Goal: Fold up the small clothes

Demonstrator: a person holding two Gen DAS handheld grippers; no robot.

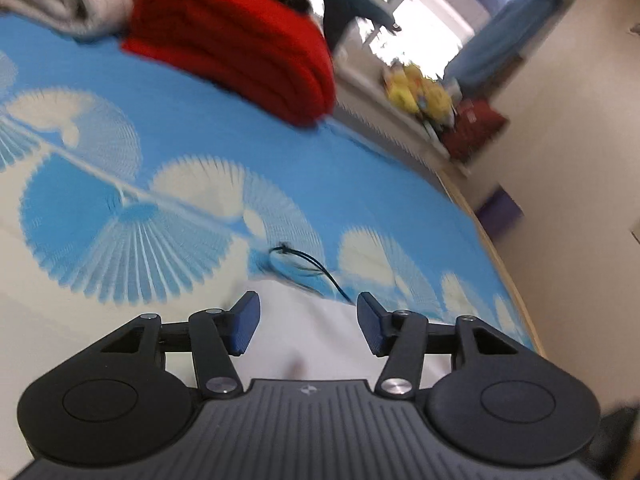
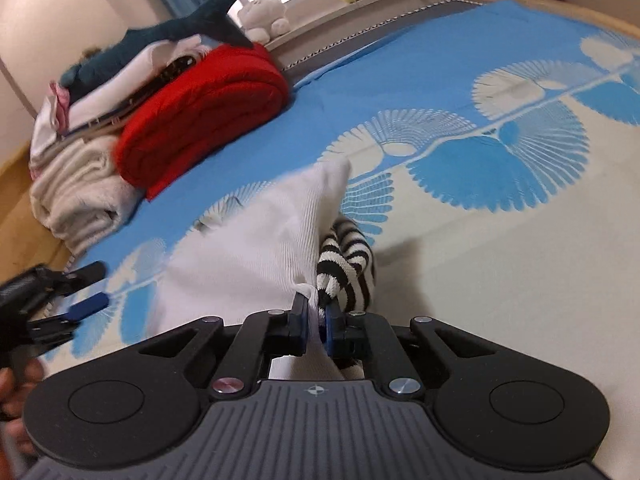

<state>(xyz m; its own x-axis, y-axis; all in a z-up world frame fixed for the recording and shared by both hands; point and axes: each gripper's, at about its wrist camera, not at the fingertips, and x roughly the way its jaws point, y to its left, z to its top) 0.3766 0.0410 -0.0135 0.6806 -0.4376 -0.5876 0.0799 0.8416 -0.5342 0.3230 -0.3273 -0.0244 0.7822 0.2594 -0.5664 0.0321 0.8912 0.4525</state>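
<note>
A small white ribbed garment (image 2: pixel 256 240) with a black-and-white striped part (image 2: pixel 352 264) lies on the blue and white patterned bedspread (image 2: pixel 460 92). My right gripper (image 2: pixel 316 312) is shut on the garment's near edge, where white and striped cloth meet. My left gripper (image 1: pixel 306 326) is open and empty, its blue pads (image 1: pixel 244 326) hovering over white cloth (image 1: pixel 304 336) close below. It also shows in the right wrist view (image 2: pixel 86 292), open, at the garment's left. A thin black string (image 1: pixel 304 262) lies on the bedspread just beyond it.
A folded red blanket (image 2: pixel 208 112) and a stack of white folded cloth (image 2: pixel 80 196) with a plush shark (image 2: pixel 172 32) on top sit at the bed's far side. Plush toys (image 1: pixel 420 88) line the windowsill. The bed's wooden edge (image 1: pixel 508 276) runs along the right.
</note>
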